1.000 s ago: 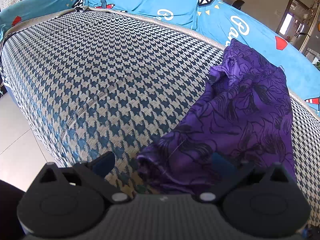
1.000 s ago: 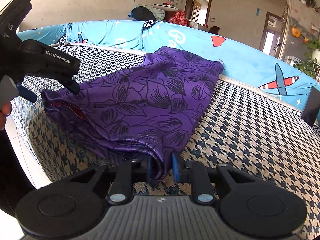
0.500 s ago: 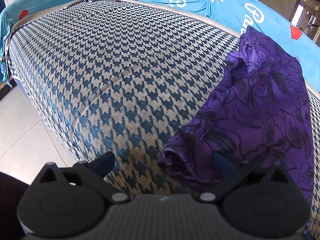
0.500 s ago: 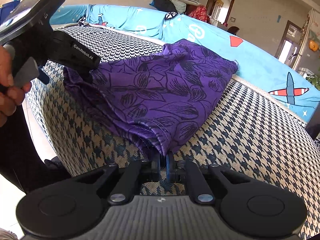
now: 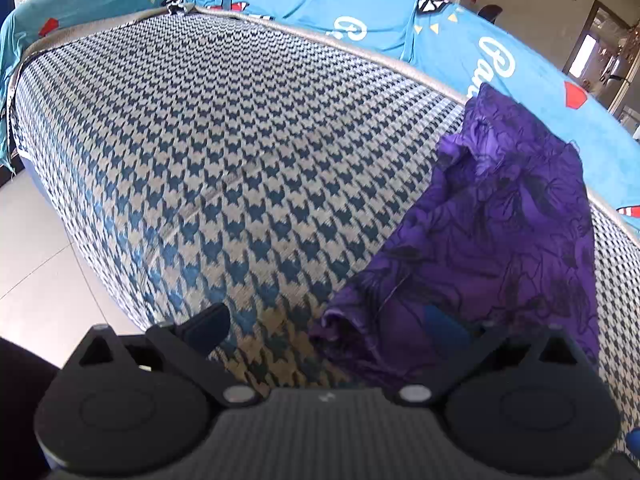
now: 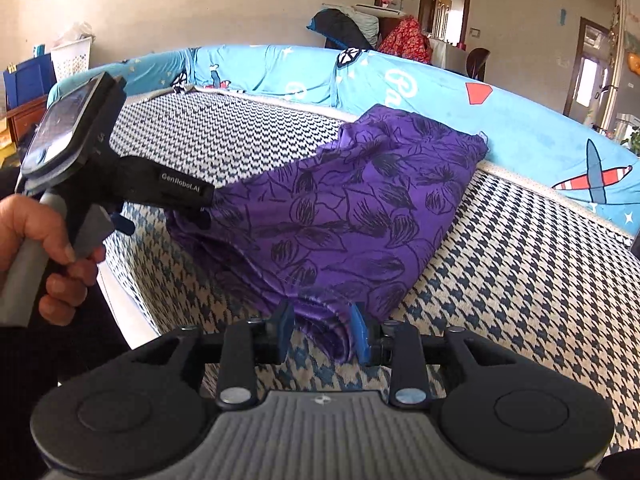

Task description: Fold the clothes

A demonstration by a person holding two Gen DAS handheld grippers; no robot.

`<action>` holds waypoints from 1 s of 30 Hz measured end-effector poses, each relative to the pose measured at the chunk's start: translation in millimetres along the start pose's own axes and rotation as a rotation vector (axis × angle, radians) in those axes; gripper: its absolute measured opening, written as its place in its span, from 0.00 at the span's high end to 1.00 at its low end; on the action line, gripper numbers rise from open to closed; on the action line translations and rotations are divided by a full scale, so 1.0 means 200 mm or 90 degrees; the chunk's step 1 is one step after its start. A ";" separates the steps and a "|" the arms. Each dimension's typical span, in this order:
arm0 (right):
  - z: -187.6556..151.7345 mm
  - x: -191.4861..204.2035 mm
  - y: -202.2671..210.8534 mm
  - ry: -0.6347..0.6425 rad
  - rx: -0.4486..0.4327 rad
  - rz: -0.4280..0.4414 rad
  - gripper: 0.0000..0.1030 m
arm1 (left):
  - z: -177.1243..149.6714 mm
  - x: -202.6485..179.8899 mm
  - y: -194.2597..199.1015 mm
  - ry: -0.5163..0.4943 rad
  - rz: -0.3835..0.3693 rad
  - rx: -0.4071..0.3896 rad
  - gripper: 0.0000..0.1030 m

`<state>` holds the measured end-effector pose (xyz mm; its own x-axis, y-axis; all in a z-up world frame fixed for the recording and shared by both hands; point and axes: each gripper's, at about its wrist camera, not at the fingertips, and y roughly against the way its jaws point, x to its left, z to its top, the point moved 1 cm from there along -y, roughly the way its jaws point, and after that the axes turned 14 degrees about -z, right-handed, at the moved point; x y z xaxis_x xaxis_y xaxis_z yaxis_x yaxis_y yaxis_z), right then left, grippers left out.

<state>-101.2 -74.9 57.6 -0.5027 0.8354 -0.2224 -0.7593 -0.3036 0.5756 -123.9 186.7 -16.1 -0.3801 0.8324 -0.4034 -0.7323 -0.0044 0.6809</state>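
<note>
Item: purple garment [image 6: 352, 216], folded, lying along the near edge of the houndstooth mattress [image 5: 224, 152].

Right gripper [image 6: 322, 326]: jaws opening, a fold between them, apparently to let go.

Left gripper [image 5: 328, 328]: jaws wide apart over the garment's left corner, gripping nothing.

Left wrist view: the camera is sitting just behind the left hand-held gripper [image 5: 326, 326], looking steeply down and forward across the houndstooth bed [image 5: 224, 152], close to its near edge. Right wrist view: the camera is riding behind the right hand-held gripper [image 6: 322, 326], facing forward at a shallower tilt, taking in the far wall. Both views are sharing the purple garment [image 5: 504, 232] [image 6: 352, 216], the bed and the blue bolster [image 5: 360, 28] [image 6: 280, 72]; the right view is also showing the left hand-held gripper from the side.
</note>
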 end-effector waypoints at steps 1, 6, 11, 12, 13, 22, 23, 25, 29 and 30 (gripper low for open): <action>0.03 -0.01 -0.02 -0.011 0.003 0.005 0.70 | 0.00 -0.01 0.01 -0.004 -0.004 -0.013 0.00; 0.13 -0.03 -0.18 -0.032 0.044 0.037 0.68 | 0.03 -0.04 0.02 -0.020 -0.013 -0.030 0.00; 0.15 0.01 -0.36 0.035 0.102 0.055 0.66 | 0.10 -0.14 -0.06 -0.053 -0.034 -0.016 0.00; 0.15 0.02 -0.39 0.044 0.120 0.062 0.65 | 0.12 -0.16 -0.08 -0.059 -0.038 -0.013 0.00; 0.14 0.01 -0.42 0.046 0.132 0.072 0.64 | 0.14 -0.18 -0.10 -0.063 -0.045 -0.008 0.00; 0.11 -0.04 -0.49 0.003 0.170 0.153 0.35 | 0.43 -0.29 -0.29 -0.075 -0.113 0.013 0.00; 0.12 -0.04 -0.48 0.004 0.160 0.152 0.35 | 0.47 -0.30 -0.32 -0.074 -0.119 0.010 0.00; 0.14 -0.05 -0.47 -0.003 0.136 0.150 0.35 | 0.53 -0.31 -0.38 -0.072 -0.122 0.007 0.00; 0.21 -0.09 -0.53 -0.039 0.108 0.111 0.35 | 0.63 -0.35 -0.50 -0.069 -0.143 0.006 0.00; 0.23 -0.10 -0.56 -0.046 0.107 0.095 0.35 | 0.65 -0.37 -0.53 -0.075 -0.145 0.004 0.00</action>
<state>13.0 -37.4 34.3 -0.5692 0.8191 -0.0715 -0.5955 -0.3507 0.7227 54.0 197.7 21.0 -0.1371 0.8702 -0.4732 -0.7878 0.1938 0.5846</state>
